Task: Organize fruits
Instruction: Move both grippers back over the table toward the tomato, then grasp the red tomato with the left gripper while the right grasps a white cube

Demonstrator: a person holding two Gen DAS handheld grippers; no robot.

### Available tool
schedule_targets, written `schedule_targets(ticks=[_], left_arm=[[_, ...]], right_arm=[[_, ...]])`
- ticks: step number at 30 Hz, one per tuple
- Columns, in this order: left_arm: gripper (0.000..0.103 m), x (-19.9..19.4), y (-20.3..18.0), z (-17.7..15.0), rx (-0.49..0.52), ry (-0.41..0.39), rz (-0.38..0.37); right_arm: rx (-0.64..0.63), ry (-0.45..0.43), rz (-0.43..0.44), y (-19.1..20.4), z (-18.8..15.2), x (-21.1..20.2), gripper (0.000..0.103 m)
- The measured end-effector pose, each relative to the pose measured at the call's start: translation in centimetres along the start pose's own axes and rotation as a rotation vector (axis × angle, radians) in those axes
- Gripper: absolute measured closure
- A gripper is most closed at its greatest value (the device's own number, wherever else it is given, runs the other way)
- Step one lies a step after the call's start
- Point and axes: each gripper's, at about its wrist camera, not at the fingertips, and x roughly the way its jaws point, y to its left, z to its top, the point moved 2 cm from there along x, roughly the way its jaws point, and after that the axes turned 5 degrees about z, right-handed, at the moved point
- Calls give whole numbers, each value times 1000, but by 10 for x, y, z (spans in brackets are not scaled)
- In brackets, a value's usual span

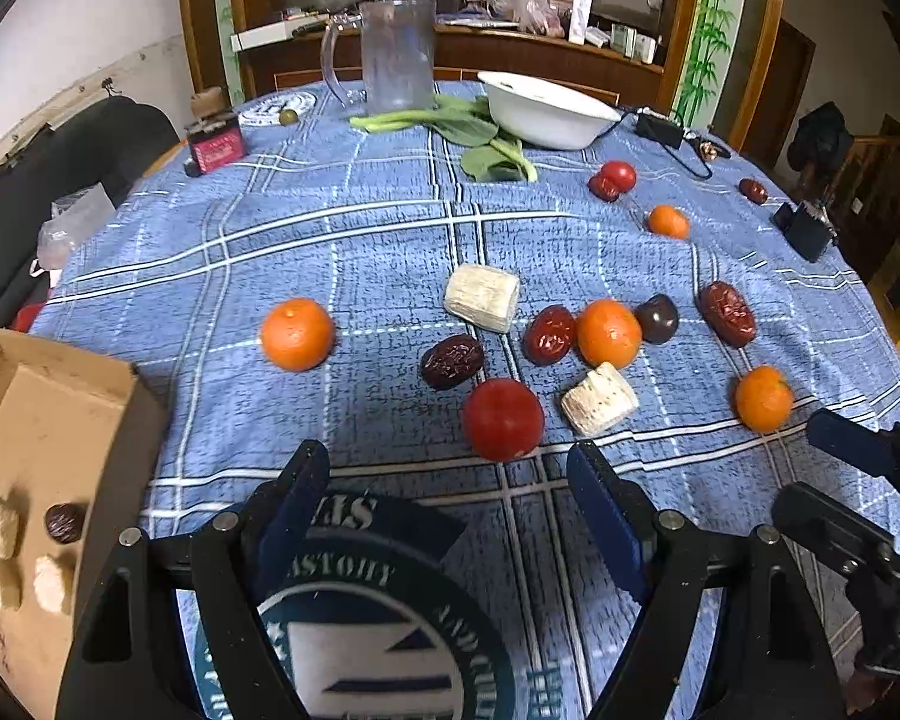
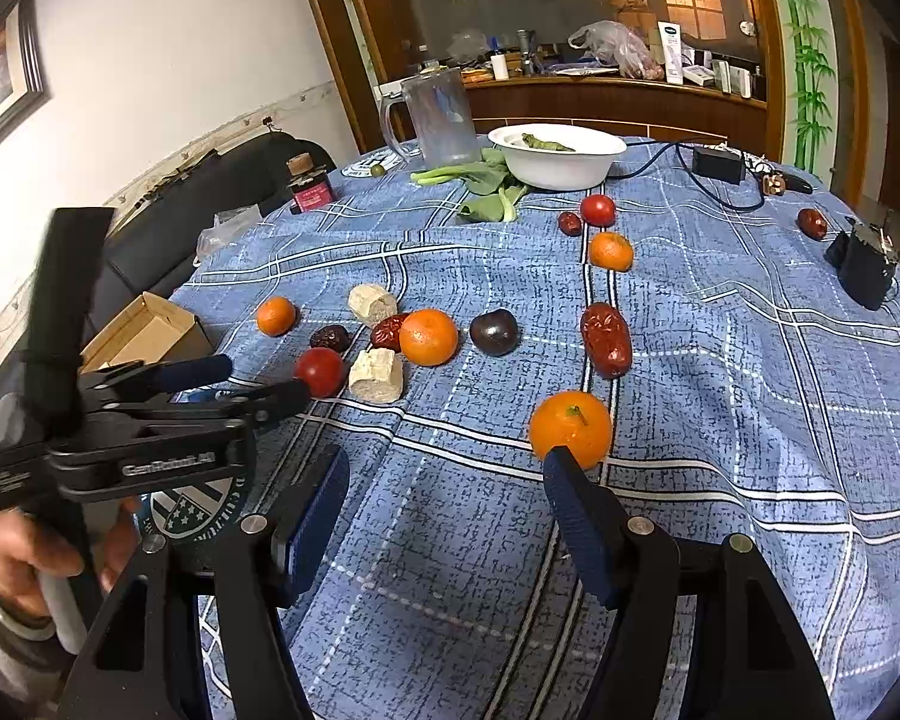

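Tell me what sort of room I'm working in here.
Most likely a home dining room: a round table under a blue checked cloth, a wooden sideboard cluttered with household bits, and a dark sofa against the wall.

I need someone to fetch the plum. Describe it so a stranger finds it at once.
Start at the white bowl at the far side of the table, then come toward the near middle cluster. The plum sits between an orange and a long wrinkled red date. It alone is smooth, round and dark purple.
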Motion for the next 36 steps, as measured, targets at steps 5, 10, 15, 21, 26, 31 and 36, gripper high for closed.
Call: schedule_targets(ticks=[5,10,15,21,26,31,36], left_arm=[[22,12,-3,4,13,7,0],[45,18,-4,6,19,8,-7],[75,15,-4,7,33,5,-23],[75,5,5,3,8,5,-10],[75,-3,14,-2,0,3,31],[75,-9,21,-6,-9,3,49],[75,-15,27,-9,-17,-5,50]], right_arm=[[7,14,3,-4,2,7,31],[-2,26,5,-3,4,13,31],[-36,40,0,5,11,22,31],[-76,59,12,18,21,44,31],[-100,88,20,30,31,67,31],[-125,153,6,36,35,93,61],[-119,127,2,38,31,82,71]])
